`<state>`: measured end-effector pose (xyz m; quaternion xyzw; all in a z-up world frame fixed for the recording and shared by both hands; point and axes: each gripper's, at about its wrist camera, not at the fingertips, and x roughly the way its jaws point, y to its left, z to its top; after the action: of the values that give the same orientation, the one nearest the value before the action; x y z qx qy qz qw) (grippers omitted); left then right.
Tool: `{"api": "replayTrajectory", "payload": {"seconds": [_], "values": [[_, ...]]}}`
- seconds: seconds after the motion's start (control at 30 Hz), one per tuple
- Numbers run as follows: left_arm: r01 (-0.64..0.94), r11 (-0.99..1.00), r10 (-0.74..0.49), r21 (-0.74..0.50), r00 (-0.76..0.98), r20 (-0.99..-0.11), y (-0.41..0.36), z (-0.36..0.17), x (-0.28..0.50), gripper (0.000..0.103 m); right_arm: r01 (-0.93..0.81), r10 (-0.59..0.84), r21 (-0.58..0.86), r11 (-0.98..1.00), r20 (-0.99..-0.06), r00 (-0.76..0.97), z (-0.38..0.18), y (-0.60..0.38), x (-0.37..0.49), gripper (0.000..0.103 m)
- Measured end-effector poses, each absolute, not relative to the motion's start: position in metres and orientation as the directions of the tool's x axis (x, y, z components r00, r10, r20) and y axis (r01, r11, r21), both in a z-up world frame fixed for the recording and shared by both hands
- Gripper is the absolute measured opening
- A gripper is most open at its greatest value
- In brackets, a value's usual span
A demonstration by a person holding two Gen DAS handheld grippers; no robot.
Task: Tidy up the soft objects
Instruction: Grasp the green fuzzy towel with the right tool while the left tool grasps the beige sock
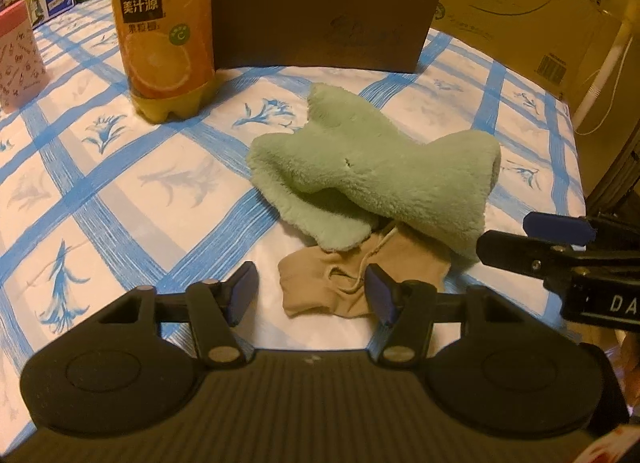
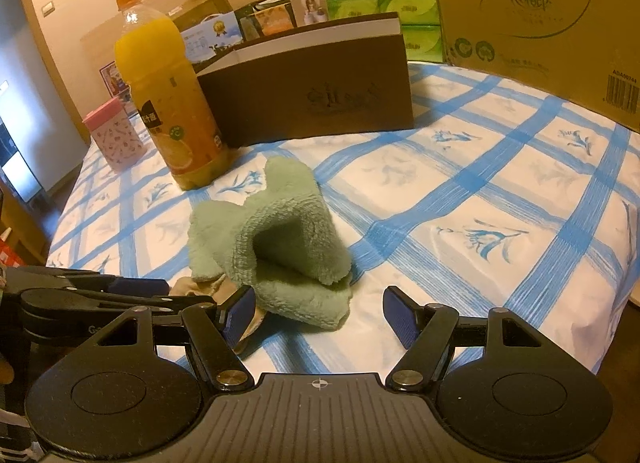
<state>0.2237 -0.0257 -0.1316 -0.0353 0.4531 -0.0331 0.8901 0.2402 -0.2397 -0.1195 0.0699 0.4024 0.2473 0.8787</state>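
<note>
The left claw [image 1: 312, 293] is seen with its jaws apart and nothing clamped; the beige sock [image 1: 320, 283] lies just ahead between the pads, its right-hand part overlapped by the right pad, though contact cannot be told. The sock's long axis runs roughly across the claw's opening, with one end tucked under the green fleece sock [image 1: 372, 171], which is heaped on top and beyond. The right claw [image 2: 320, 317] is also held wide apart and empty, with the fleece sock's near edge just ahead of its left pad. The left hand is judged the nearer to the beige sock, so a short closing move would be called for. Everything rests on a bed [image 1: 132, 199] with a blue-checked sheet. Behind stand a juice bottle [image 1: 164, 31], a brown box [image 1: 320, 15] and cardboard cartons [image 2: 540, 15].
</note>
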Motion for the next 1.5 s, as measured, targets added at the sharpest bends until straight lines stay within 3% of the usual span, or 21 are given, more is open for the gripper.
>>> {"api": "replayTrajectory", "payload": {"seconds": [0.07, 0.2, 0.37, 0.63, 0.83, 0.9, 0.93, 1.27, 1.5], "values": [[0.048, 0.994, -0.104, -0.094, 0.596, -0.796, -0.026, -0.131, 0.222, 0.036, -0.379, 0.491, 0.321, 0.868, -0.672, 0.555, -0.119, -0.239, 0.24, 0.07], [0.042, 0.992, -0.117, -0.115, 0.593, -0.796, -0.018, -0.13, 0.217, 0.029, -0.385, 0.492, 0.317, 0.867, -0.669, 0.557, -0.119, -0.238, 0.24, 0.07], [0.0, 0.998, -0.046, -0.058, 0.599, -0.799, 0.003, -0.127, 0.202, 0.028, -0.405, 0.502, 0.312, 0.859, -0.666, 0.552, -0.117, -0.231, 0.24, 0.07], [-0.156, 0.98, 0.192, 0.122, 0.605, -0.772, 0.064, -0.117, 0.183, 0.028, -0.464, 0.509, 0.261, 0.846, -0.653, 0.561, -0.115, -0.211, 0.248, 0.071], [-0.205, 0.974, 0.2, 0.094, 0.593, -0.78, 0.086, -0.117, 0.172, 0.028, -0.528, 0.508, 0.175, 0.831, -0.625, 0.593, -0.123, -0.192, 0.256, 0.07], [-0.202, 0.975, 0.194, 0.088, 0.596, -0.779, 0.085, -0.117, 0.169, 0.028, -0.562, 0.527, 0.157, 0.812, -0.611, 0.59, -0.126, -0.188, 0.255, 0.042], [-0.198, 0.976, 0.192, 0.089, 0.599, -0.778, 0.084, -0.116, 0.168, 0.028, -0.578, 0.538, 0.156, 0.801, -0.611, 0.581, -0.127, -0.187, 0.255, 0.021], [-0.163, 0.972, 0.236, 0.172, 0.613, -0.754, 0.077, -0.112, 0.162, 0.028, -0.609, 0.714, 0.431, 0.666, -0.604, 0.353, -0.122, -0.215, 0.221, 0.019], [-0.136, 0.97, 0.243, 0.202, 0.626, -0.741, 0.078, -0.106, 0.15, 0.028, -0.583, 0.737, 0.529, 0.617, -0.648, 0.193, -0.113, -0.227, 0.203, 0.019]]}}
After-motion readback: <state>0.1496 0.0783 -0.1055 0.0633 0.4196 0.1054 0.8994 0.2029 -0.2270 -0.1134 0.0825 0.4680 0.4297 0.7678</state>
